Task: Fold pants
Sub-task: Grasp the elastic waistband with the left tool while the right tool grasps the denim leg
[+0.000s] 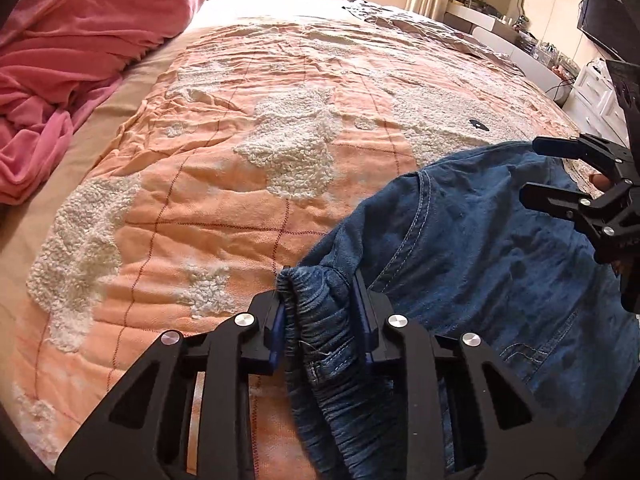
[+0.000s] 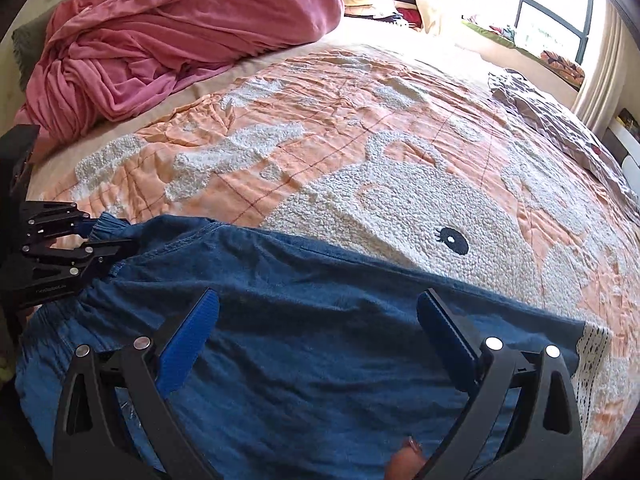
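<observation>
Blue denim pants (image 1: 480,260) lie on the near side of the bed, with the gathered elastic waistband to the left. My left gripper (image 1: 320,292) is shut on a bunched corner of that waistband, and the cloth is squeezed between its blue pads. In the right wrist view the left gripper (image 2: 112,234) shows at the left edge, clamped on the same corner. My right gripper (image 2: 318,300) hovers open over the flat middle of the pants (image 2: 320,360), with nothing between its fingers. The left wrist view shows the right gripper (image 1: 530,170) at the far right, jaws apart.
The pants rest on a peach quilt (image 1: 224,208) with a white fleecy rabbit pattern (image 2: 400,208). A crumpled pink blanket (image 2: 180,40) is piled at the far left. Grey patterned cloth (image 2: 560,120) lies at the far right. A dresser and screen (image 1: 600,16) stand past the bed.
</observation>
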A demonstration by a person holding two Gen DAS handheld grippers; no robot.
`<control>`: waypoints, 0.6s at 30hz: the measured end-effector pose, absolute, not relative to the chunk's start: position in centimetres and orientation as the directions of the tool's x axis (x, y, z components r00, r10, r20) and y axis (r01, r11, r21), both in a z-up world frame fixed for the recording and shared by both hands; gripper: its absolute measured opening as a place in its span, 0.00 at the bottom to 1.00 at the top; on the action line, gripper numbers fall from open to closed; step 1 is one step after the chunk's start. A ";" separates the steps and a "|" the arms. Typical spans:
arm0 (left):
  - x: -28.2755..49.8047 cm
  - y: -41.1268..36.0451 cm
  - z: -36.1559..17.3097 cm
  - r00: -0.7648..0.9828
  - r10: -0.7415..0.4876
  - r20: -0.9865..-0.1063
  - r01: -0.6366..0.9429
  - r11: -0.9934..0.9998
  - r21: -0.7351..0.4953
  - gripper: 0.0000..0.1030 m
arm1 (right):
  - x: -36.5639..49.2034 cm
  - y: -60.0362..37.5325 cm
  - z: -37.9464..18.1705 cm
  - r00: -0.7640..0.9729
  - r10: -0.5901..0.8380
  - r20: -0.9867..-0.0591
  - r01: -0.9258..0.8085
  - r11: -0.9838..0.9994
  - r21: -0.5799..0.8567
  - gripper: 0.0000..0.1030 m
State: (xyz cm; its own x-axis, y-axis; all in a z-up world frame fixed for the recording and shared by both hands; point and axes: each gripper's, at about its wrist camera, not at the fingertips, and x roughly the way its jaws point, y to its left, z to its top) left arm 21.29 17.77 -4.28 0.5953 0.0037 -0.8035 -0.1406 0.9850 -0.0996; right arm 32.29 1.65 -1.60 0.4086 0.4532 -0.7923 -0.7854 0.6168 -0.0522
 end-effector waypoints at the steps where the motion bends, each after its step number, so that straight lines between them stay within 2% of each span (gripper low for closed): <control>1: 21.0 17.9 -4.2 0.605 -0.003 -0.796 -0.142 0.984 -0.112 0.16 | 32.5 1.9 -1.7 0.411 0.450 -0.793 -0.793 0.606 -0.067 0.96; 8: 19.2 17.8 -1.9 0.701 -0.019 -0.713 -0.095 0.988 -0.120 0.13 | 33.8 4.0 -2.1 0.389 0.453 -0.802 -0.862 0.486 -0.144 0.96; 14: 17.9 16.7 -0.5 0.762 -0.017 -0.648 -0.048 0.995 -0.082 0.13 | 32.9 6.7 -3.5 0.373 0.397 -0.838 -0.925 0.231 -0.302 0.94; 15: 17.8 16.5 -0.3 0.769 -0.021 -0.639 -0.036 0.996 -0.077 0.13 | 32.8 7.1 -3.9 0.375 0.384 -0.844 -0.926 0.206 -0.317 0.91; 18: 17.5 15.8 0.0 0.788 -0.033 -0.615 -0.002 0.998 -0.056 0.13 | 32.3 7.5 -4.5 0.296 0.402 -0.866 -0.954 0.162 -0.251 0.55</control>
